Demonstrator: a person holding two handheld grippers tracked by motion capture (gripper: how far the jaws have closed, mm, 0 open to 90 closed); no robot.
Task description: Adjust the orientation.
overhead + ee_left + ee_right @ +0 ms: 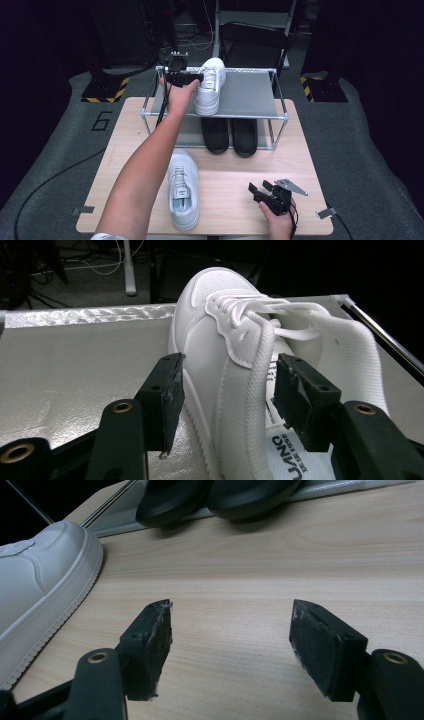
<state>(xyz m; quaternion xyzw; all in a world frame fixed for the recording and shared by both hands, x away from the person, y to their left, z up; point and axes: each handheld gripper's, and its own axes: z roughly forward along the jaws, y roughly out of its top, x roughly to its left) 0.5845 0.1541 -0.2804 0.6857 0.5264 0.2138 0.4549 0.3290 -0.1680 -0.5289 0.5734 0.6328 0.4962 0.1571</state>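
A white sneaker (210,87) stands on the top shelf of a metal shoe rack (252,92), toe pointing away. My left gripper (192,77) is at its left side, open. In the left gripper view its jaws straddle the sneaker's (215,305) side wall and collar near the heel; I cannot tell whether the pads (170,395) touch it. A second white sneaker (182,192) lies on the wooden table (240,170) near the front. My right gripper (262,190) hovers low at the front right, open with nothing in it (230,640), the sneaker's toe (35,590) to its left.
A pair of black shoes (229,135) sits on the rack's lower level, their toes (220,495) reaching the table's middle. The silver shelf (75,365) has bare room on both sides of the sneaker. A dark chair (255,42) stands behind the rack.
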